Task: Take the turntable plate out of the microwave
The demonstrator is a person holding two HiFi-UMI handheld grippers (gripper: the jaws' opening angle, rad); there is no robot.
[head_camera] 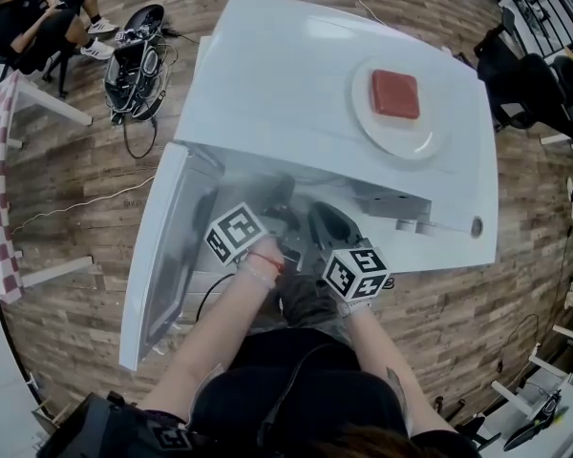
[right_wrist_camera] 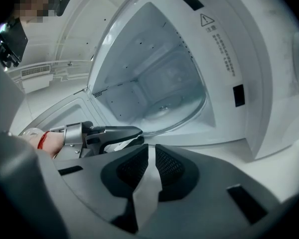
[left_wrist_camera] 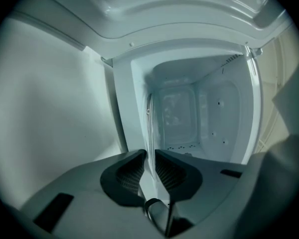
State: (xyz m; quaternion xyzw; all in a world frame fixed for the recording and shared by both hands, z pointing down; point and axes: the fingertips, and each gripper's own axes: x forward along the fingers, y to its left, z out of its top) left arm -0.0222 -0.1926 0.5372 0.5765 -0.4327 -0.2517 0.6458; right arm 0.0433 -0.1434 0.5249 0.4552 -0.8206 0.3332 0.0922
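Glass turntable plate sat rim-pinched in the left gripper for drawing out, the right gripper slightly parted and empty.

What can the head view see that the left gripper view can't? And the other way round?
Only the head view: a white dish with a red block on top of the microwave, and the right gripper. Only the left gripper view: the edge of the glass turntable plate pinched in the left gripper, and the cavity's back wall. Both: the white microwave, standing open.
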